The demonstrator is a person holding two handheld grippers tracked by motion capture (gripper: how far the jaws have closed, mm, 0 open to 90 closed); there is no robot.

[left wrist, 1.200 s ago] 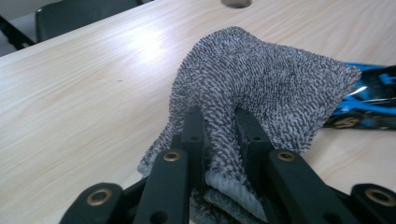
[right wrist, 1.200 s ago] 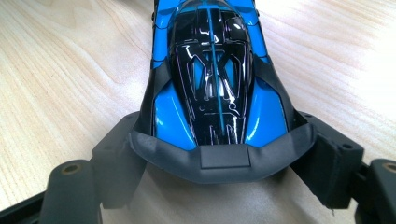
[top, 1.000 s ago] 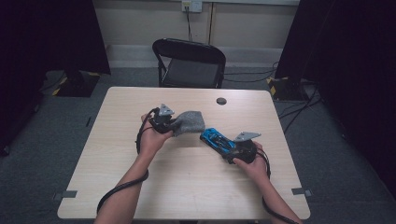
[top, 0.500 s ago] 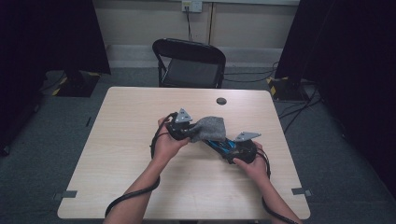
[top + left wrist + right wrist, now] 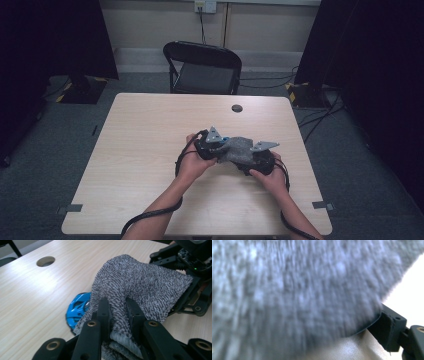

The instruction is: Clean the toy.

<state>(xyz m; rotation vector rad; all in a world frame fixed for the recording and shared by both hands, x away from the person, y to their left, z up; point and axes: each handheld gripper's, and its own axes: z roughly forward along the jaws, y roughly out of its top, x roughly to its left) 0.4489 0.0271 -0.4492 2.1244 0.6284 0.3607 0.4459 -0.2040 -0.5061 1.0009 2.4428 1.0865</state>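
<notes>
The grey cloth (image 5: 140,285) is draping over a blue toy car (image 5: 77,307) above the counter (image 5: 150,140). The left tongs (image 5: 117,312) are pinching its edge tightly. The right tongs (image 5: 250,162) are sitting wide under it, gripping the car.

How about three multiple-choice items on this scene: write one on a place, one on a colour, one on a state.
1. Where is the blue object?
A. on the chair
B. on the floor
C. peeking out from under the cloth

2. What colour is the cloth?
A. red
B. grey
C. yellow

3. How is the left gripper?
A. shut on the cloth
B. open, clear of the cloth
C. lying loose on the floor

Answers: C, its blue end shows at the cloth's edge; B, the nubbly fabric is grey; A, the left gripper view shows both jaws pinching a fold of cloth.
</notes>
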